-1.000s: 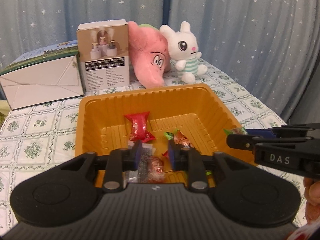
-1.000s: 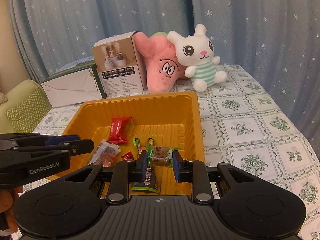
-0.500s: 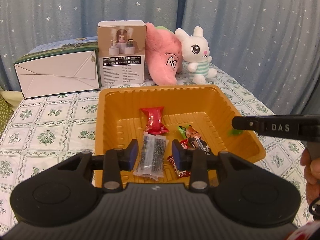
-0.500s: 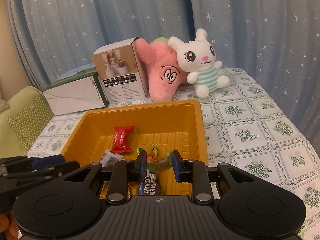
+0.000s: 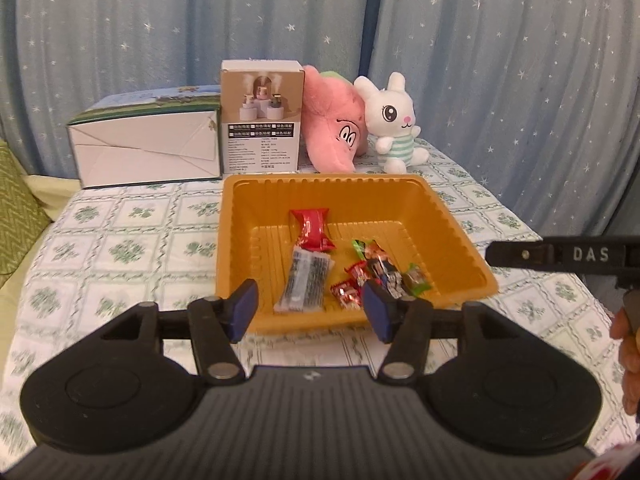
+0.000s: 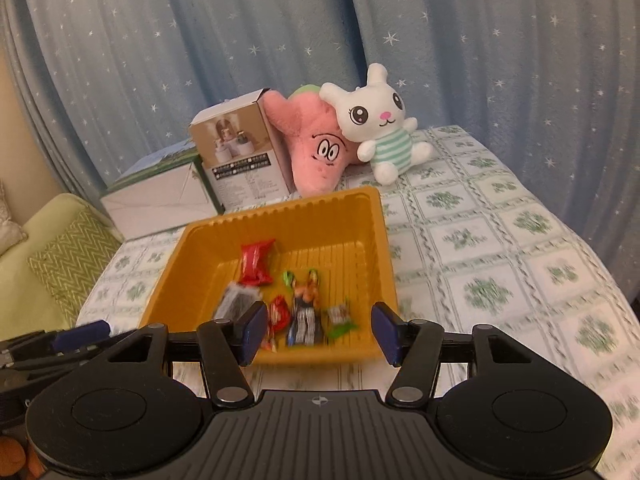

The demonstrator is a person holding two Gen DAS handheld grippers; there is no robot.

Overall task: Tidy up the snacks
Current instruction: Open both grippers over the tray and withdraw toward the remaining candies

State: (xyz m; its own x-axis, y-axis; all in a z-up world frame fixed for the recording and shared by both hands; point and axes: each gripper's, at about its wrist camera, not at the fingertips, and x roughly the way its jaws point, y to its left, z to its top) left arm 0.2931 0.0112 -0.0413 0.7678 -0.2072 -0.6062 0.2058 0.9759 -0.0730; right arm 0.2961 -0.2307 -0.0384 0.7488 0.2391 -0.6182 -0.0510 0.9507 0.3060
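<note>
Wrapped snacks (image 5: 320,272) are seen lying loose in the orange tray (image 5: 460,236). Left claw (image 5: 310,310) and right claw (image 6: 318,332) are opening, empty. Packets are judged light, crinkly, slippery; pinching at twisted wrapper ends is advised.

A floral-clothed table (image 5: 120,240) bears an orange tray (image 5: 240,216), two boxes (image 5: 260,120) and plush toys (image 5: 394,120).

Orange tray (image 5: 460,236) open from above, snacks (image 5: 352,272) scattered on its floor. Behind it two boxes (image 5: 262,120) and plush toys (image 5: 394,120) block the far side. Desk (image 6: 500,248) right of tray clear; cloth left of tray bare too.
</note>
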